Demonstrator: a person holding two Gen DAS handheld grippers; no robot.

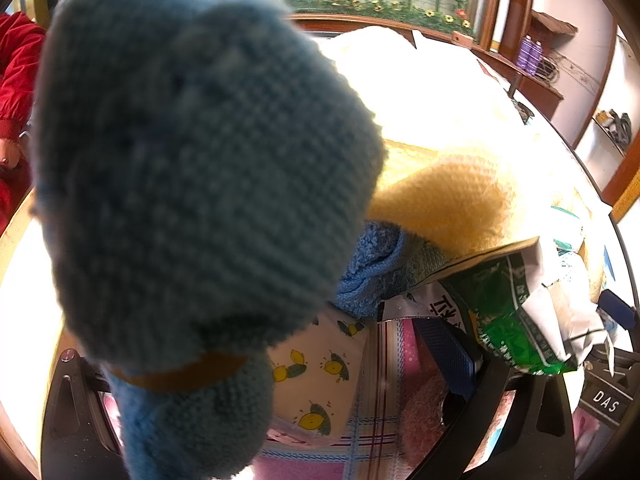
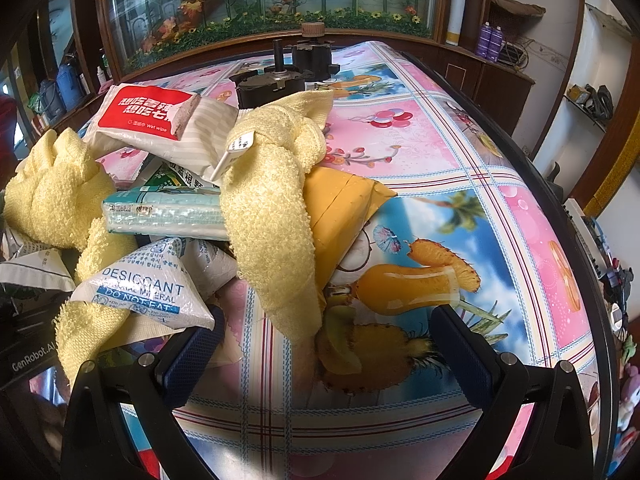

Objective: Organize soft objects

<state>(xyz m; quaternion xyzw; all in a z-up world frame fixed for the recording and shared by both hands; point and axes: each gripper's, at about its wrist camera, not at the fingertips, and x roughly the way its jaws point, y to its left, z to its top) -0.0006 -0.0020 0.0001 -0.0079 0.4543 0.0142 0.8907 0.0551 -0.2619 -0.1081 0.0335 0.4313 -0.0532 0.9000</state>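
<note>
Close against the left wrist lens, a blue knitted soft toy with a tan band around its neck fills most of the view, blurred by nearness. The left gripper is clamped on it low down, though the toy hides where the fingers actually meet it; only one black finger on the left and one blue-padded finger on the right show. Behind the toy lie a white cloth printed with lemons, a folded blue terry towel, a yellow knitted piece partly washed out by glare, and a crumpled green foil packet. A red sleeve is cut off at the left edge.

The right gripper hangs with its jaws wide apart and nothing between them, above the counter covered in a pink and blue fruit-print plastic cloth. Just past its left finger sits a white triangular desiccant sachet, its lower edge touching the pad. A knotted pale yellow terry towel drapes over an orange paper packet and hides most of it. Further out are a pale teal tissue pack, a red and white wet wipe pack, a second bunched yellow towel, and black machine parts at the far edge.
</note>
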